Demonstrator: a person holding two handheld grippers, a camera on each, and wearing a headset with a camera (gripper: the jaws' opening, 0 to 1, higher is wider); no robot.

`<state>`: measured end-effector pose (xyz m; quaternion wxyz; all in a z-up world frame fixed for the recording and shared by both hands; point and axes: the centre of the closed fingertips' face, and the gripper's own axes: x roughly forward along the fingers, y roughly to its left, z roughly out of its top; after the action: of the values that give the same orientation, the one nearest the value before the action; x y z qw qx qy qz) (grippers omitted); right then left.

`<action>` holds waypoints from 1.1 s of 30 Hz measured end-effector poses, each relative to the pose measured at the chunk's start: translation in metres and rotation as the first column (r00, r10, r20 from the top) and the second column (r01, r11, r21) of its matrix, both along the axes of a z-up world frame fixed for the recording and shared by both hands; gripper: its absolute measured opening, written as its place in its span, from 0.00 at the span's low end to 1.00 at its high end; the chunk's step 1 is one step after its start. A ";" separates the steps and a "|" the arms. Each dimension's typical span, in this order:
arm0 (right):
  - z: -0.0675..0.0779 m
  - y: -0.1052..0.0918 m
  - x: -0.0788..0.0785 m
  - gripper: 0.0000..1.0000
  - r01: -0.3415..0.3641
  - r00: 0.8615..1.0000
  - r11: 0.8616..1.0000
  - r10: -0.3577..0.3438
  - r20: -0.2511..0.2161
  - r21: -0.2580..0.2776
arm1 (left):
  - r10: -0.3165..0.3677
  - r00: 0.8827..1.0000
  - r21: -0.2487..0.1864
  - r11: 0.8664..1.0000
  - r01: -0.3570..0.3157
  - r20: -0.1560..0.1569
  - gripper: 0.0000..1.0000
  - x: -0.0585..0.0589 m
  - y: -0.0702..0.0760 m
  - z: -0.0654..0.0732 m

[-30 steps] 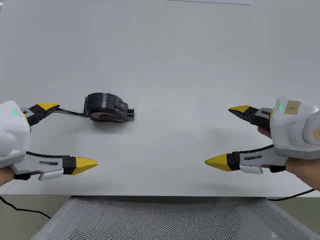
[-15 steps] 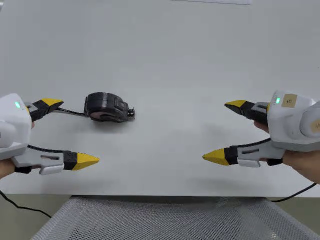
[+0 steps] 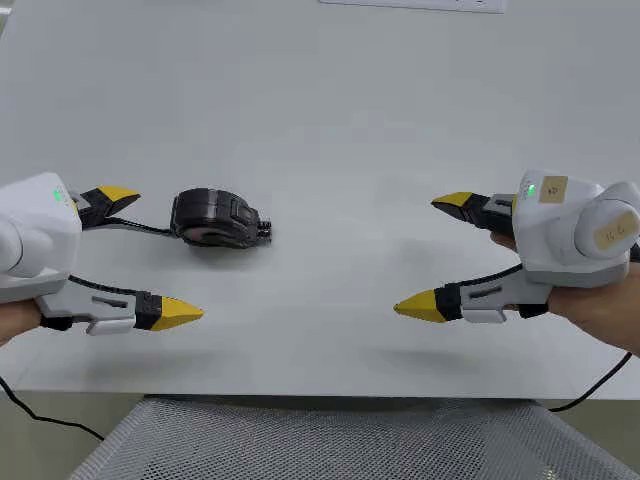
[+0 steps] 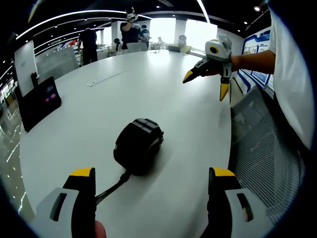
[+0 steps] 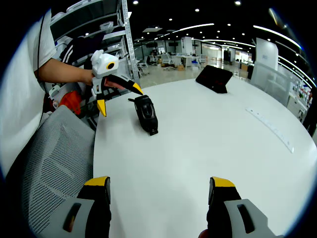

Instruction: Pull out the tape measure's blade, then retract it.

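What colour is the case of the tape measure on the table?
Black. The tape measure shows best in the left gripper view.

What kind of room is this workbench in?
Probably a large open-plan office or showroom: a big white table, people standing beyond its far end, long ceiling light strips and a shelving rack.

We see a black tape measure [image 3: 215, 217] resting on the white worktop [image 3: 340, 120], blade wound in, hook at its mouth, its black strap [image 3: 140, 226] trailing left in the head view.
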<state>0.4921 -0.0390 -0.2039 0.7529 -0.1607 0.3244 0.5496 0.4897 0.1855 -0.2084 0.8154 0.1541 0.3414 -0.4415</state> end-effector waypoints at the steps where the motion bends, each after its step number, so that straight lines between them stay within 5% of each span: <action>1: 0.000 0.001 0.000 0.80 -0.002 1.000 1.000 0.002 0.000 0.001 | -0.002 1.000 0.001 1.000 0.002 -0.001 0.92 0.001 0.000 0.000; 23: -0.014 0.035 0.015 0.78 -0.042 0.999 0.998 0.041 0.020 0.051 | -0.060 0.998 0.041 0.997 0.060 0.003 0.88 0.014 -0.011 -0.010; 33: -0.021 0.057 0.017 0.78 -0.055 0.998 0.995 0.054 0.012 0.083 | -0.088 0.996 0.054 0.995 0.089 -0.020 0.85 0.018 -0.018 -0.017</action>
<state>0.5096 0.0177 -0.2250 0.7453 -0.1409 0.2930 0.5822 0.5076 0.1676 -0.2251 0.7874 0.1877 0.3533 -0.4690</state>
